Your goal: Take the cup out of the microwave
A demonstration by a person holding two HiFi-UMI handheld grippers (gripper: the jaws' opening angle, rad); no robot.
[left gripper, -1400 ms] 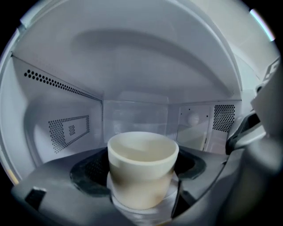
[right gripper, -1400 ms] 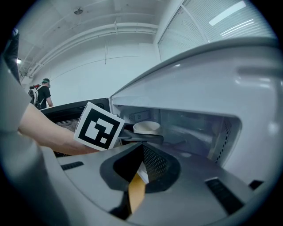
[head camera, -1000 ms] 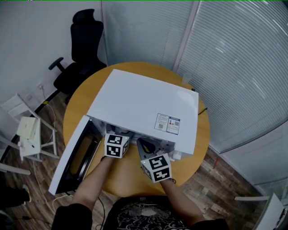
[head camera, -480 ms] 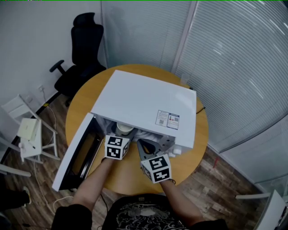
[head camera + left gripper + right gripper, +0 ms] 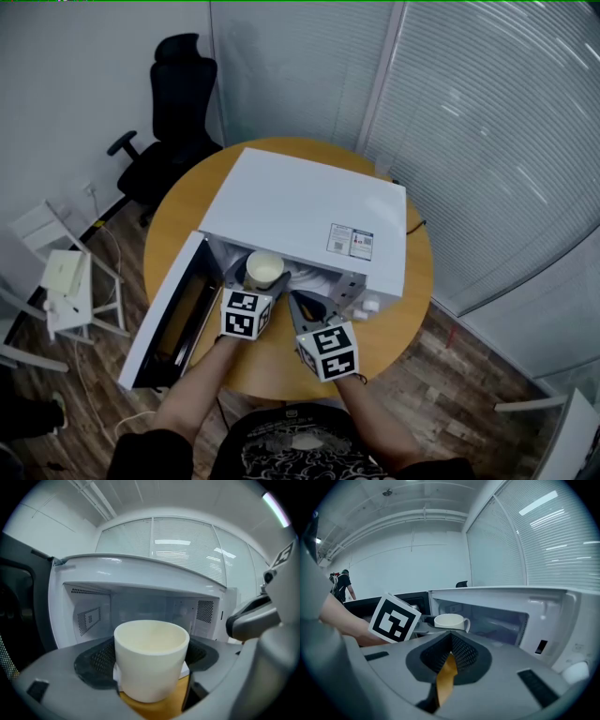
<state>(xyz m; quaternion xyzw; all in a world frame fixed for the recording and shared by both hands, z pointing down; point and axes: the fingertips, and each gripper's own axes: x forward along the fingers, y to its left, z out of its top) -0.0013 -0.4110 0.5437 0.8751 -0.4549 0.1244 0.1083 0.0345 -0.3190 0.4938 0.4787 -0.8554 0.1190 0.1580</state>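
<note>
The cream cup [image 5: 264,270] sits upright between the jaws of my left gripper [image 5: 262,285], just at the mouth of the white microwave [image 5: 309,211]. In the left gripper view the cup [image 5: 151,660] fills the gap between both jaws, with the bare microwave cavity [image 5: 140,604] behind it. The microwave door [image 5: 169,314] hangs wide open to the left. My right gripper [image 5: 305,302] hovers beside the left one in front of the microwave, shut with nothing in it. From the right gripper view, the cup [image 5: 449,621] shows just beyond the closed right gripper [image 5: 451,641].
The microwave stands on a round wooden table [image 5: 408,300]. A black office chair [image 5: 173,103] is behind the table and a white rack [image 5: 66,277] stands on the floor at left. Glass walls with blinds run along the back and right. A person [image 5: 343,585] stands far off.
My left gripper has drawn the cup from deep inside the microwave out to its opening. The right gripper has stayed in place.
</note>
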